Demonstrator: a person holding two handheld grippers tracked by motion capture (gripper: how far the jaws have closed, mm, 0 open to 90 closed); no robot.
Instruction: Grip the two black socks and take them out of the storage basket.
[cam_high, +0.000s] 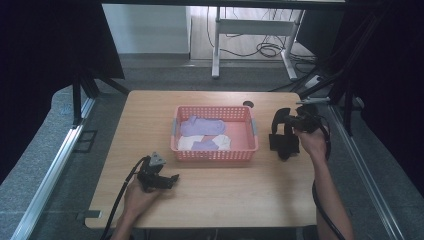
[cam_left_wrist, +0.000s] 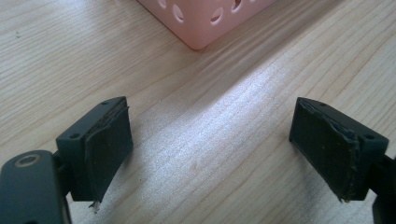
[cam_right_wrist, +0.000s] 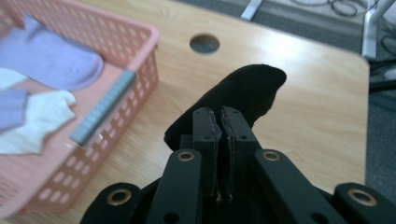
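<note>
High view: left hand-held gripper (cam_high: 172, 178) sits low over the bare desk (cam_high: 225, 195) near the front edge, jaws spread wide, nothing between them. Just beyond it, pink basket (cam_high: 215, 156) at desk centre holds purple and white socks (cam_high: 202, 126). To the basket's right, right hand-held gripper (cam_right_wrist: 219, 123), jaws pressed together, pinches a black sock (cam_right_wrist: 243, 91); sock hangs beside the basket, above the desk.
</note>
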